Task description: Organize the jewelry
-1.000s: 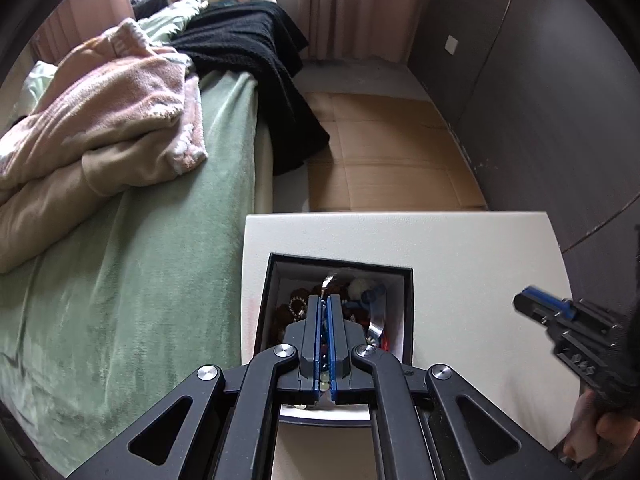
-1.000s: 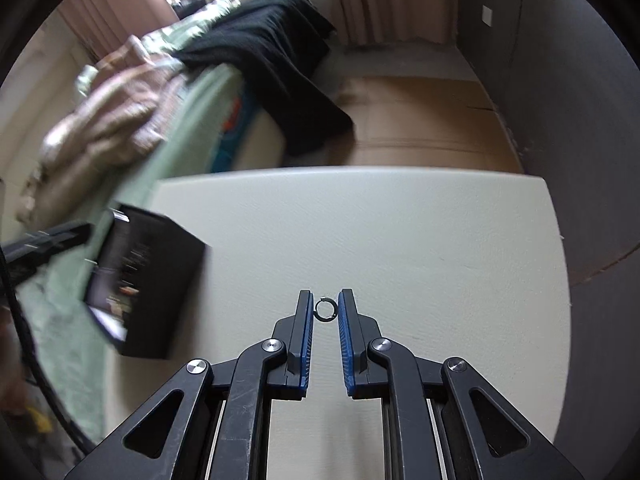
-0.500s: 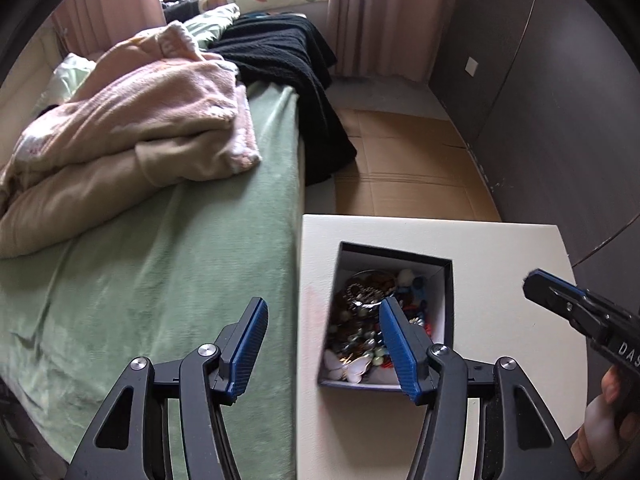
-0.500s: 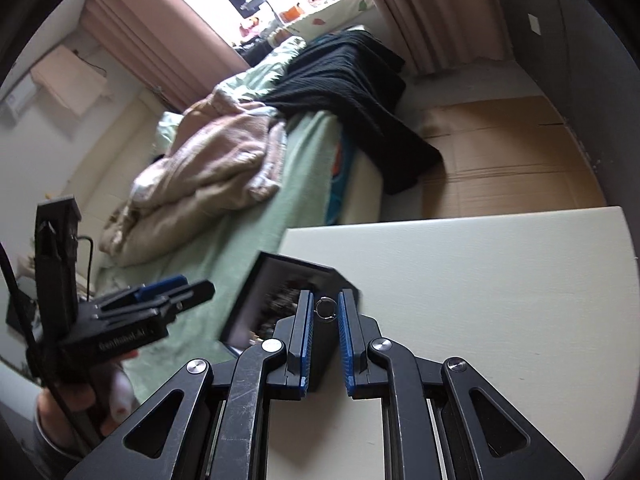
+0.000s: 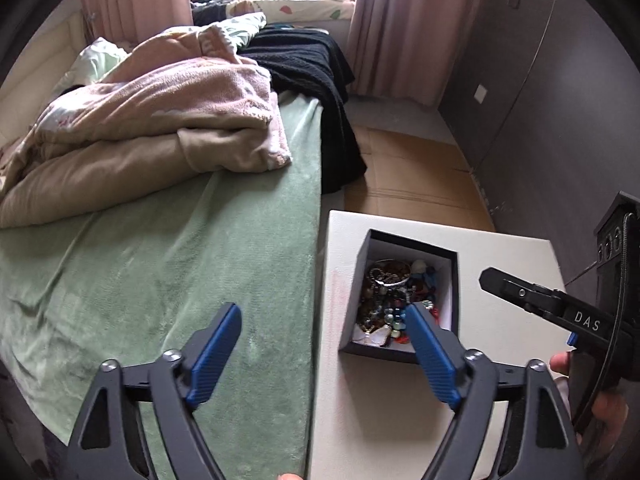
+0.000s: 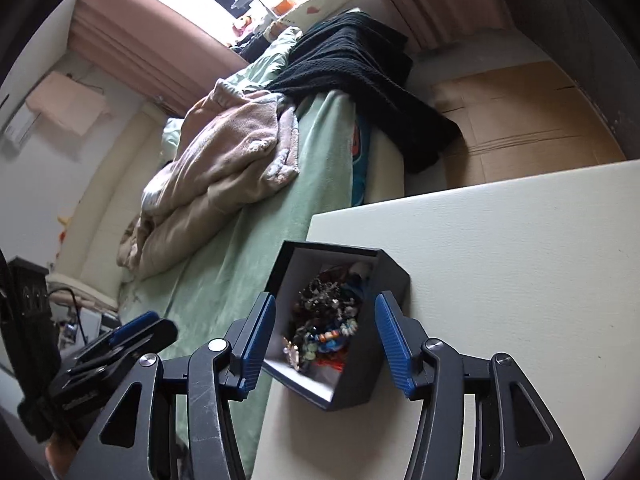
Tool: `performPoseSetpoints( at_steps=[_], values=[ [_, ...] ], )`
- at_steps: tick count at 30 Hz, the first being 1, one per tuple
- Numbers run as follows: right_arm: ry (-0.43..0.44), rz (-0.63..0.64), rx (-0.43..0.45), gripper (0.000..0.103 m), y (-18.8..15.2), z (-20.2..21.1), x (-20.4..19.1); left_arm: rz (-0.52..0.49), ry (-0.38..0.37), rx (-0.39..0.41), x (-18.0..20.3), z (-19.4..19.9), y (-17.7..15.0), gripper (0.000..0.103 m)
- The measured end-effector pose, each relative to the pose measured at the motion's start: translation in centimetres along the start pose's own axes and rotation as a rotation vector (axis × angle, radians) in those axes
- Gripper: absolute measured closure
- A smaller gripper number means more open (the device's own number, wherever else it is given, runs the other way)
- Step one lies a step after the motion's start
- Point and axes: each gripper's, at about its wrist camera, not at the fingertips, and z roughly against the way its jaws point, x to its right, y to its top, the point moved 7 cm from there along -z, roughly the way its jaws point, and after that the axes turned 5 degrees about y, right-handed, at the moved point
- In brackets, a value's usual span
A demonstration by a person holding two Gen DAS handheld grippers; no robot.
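A black jewelry box (image 5: pixel 453 276) with a white lining stands open on the white table (image 5: pixel 384 412) near its left edge. It holds a heap of bead bracelets and other jewelry (image 5: pixel 390 300). My left gripper (image 5: pixel 324 322) is open and empty, held above the table's left edge, just near of the box. My right gripper (image 6: pixel 325 330) is open and empty, its fingers straddling the box (image 6: pixel 390 276) from above. The jewelry (image 6: pixel 326 320) shows between them. The right gripper also shows in the left wrist view (image 5: pixel 532 300).
A bed with a green cover (image 5: pixel 168 264), a pink blanket (image 5: pixel 160 128) and a black blanket (image 5: pixel 312 76) runs along the table's left side. Brown cardboard (image 5: pixel 416 176) covers the floor beyond the table. A dark wall (image 5: pixel 540 92) stands at right.
My right gripper held a small ring, moved left over the box and opened; the ring is gone from its fingers. My left gripper opened and drew back left of the box.
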Motion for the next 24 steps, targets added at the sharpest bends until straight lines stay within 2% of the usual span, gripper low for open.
performPoseSetpoints(
  at_steps=[3,7,13,17,19,22,24],
  values=[
    [-0.008,-0.016,0.007,0.047,-0.4,1.8,0.8,0.033,0.000,0.030,0.2,0.4,0.0,0.017],
    [-0.095,-0.043,0.030,0.039,-1.2,4.8,2.4,0.067,-0.060,0.056,2.0,1.0,0.5,0.017],
    [-0.176,0.013,0.055,0.039,-1.4,8.5,2.2,0.035,-0.118,0.091,6.7,2.3,0.7,0.016],
    [-0.247,0.049,0.073,0.039,-1.8,10.6,2.1,0.035,-0.131,0.092,7.9,3.5,-0.2,0.016],
    [-0.271,0.031,0.075,0.039,-1.9,11.1,2.4,0.022,-0.132,0.111,8.4,4.5,-0.5,0.016],
    [-0.318,-0.006,0.109,0.038,-2.0,12.1,2.8,0.008,-0.175,0.134,9.0,6.1,-1.2,0.016],
    [-0.336,-0.007,0.125,0.038,-2.2,12.8,2.3,0.002,-0.164,0.155,8.9,6.9,-1.5,0.015]
  ],
)
